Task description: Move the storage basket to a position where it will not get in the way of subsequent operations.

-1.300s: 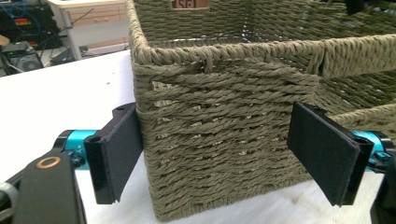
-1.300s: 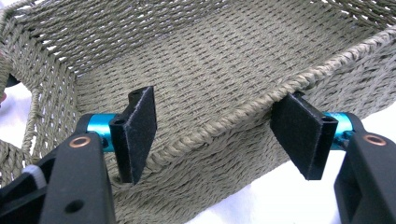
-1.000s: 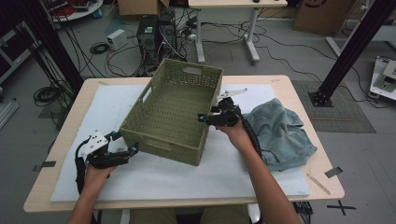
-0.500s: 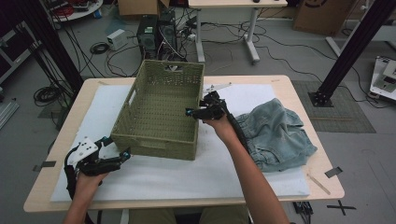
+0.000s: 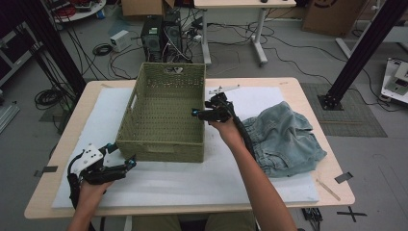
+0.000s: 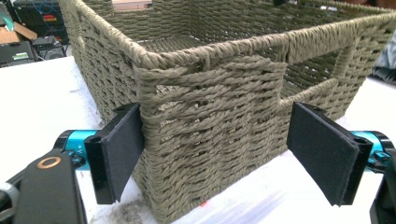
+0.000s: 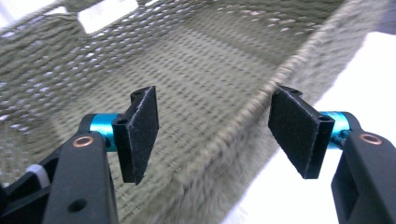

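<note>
While blurred, basket [image 7: 219, 140] rim between right claw [image 7: 212, 133] pads | denim [image 6: 385, 60] cropped

The woven basket [image 5: 163, 115] has swung from a diagonal lie to sit nearly square with the table [image 5: 308, 91] edge. The right gripper [image 5: 202, 114] has moved left along with the basket's right rim, which passes between its open jaws. The left gripper [image 5: 126, 165] has slid slightly left near the basket's near corner.

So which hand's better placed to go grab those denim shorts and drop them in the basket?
Right. The right gripper hangs open over the woven basket's right rim, with the denim shorts just beside that forearm. The left gripper sits at the basket's near left corner, so the basket stands in its way.
</note>
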`<state>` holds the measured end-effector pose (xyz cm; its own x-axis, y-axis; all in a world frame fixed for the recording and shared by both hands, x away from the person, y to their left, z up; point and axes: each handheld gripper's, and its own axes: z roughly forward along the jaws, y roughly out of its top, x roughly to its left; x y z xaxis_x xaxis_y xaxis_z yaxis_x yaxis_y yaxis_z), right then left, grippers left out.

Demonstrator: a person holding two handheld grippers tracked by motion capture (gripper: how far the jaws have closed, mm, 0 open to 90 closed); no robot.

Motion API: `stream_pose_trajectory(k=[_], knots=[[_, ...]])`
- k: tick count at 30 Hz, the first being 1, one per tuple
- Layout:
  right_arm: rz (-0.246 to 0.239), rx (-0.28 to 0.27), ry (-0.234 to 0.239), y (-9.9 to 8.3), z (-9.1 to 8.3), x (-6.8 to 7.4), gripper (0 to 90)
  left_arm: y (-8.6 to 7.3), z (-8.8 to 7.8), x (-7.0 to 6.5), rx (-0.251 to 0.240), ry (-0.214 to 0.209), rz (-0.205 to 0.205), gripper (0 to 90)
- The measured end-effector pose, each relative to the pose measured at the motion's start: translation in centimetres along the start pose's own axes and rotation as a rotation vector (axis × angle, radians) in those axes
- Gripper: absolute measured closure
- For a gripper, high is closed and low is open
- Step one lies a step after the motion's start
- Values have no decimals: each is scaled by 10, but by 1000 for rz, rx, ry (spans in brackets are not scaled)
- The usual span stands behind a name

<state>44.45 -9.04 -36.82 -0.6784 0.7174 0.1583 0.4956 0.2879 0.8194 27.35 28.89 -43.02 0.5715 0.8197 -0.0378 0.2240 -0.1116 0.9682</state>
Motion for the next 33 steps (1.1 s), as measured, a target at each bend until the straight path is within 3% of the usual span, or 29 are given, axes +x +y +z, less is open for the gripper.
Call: stream_pose_trajectory(k=[2,6,8,22,25,28,33], knots=[[6,5,-27,-2,-9,5,333,0,1,0,-1,3,0,190],[-17,28,46,-7,-17,12,377,2,4,0,-7,10,-5,190],[-43,37,43,-8,-17,15,370,2,5,-2,-6,13,0,190],[-39,2,80,-7,-10,9,368,2,-3,-6,4,-11,0,219],[-24,15,112,-8,-14,8,372,2,-10,-1,3,-20,2,220],[13,-12,157,-10,-21,5,366,2,-21,7,-22,16,-16,219],[-28,-32,117,-14,-37,9,335,9,-38,26,-75,105,-93,217]])
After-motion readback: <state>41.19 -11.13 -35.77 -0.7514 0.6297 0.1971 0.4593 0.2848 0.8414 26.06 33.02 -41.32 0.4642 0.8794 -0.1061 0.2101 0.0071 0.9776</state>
